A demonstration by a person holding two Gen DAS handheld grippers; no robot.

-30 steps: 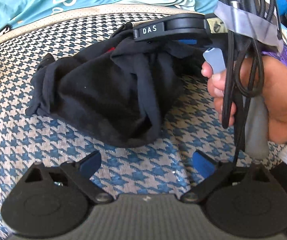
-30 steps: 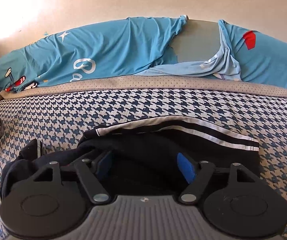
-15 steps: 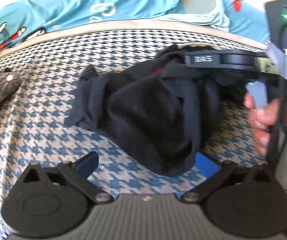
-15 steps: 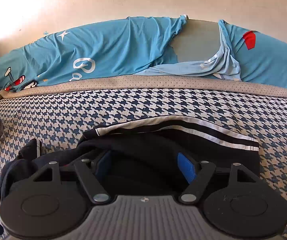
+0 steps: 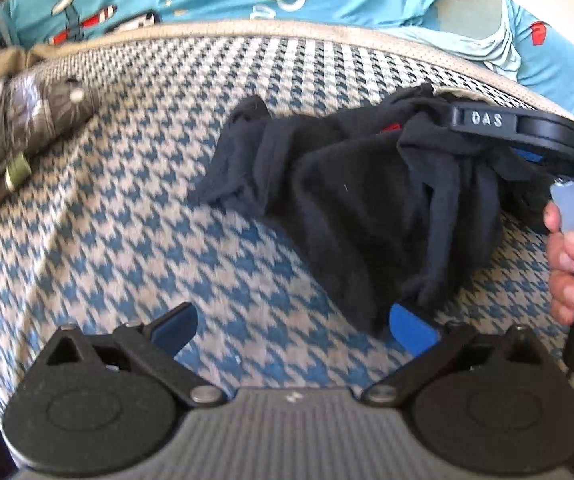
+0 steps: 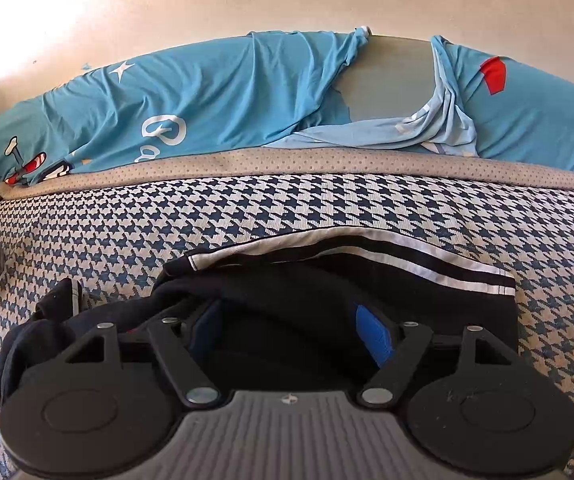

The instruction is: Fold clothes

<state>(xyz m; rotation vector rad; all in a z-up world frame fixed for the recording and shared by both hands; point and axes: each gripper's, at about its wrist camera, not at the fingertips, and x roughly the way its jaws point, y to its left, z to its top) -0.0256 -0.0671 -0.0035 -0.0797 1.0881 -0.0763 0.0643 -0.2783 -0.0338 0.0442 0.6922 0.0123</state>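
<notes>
While our left gripper [image 5: 293, 326] hangs wide open over the blue-and-white houndstooth bedcover [image 5: 135, 216], the crumpled black jersey garment with white-striped band [image 6: 367, 264] lies heaped there, its near fold just touching one blue pad. Our right gripper [image 6: 287, 328] sits amid the fabric; we cannot tell whether it pinches. Soft, light, limp cloth: we judge the striped band the firmest hold.
</notes>
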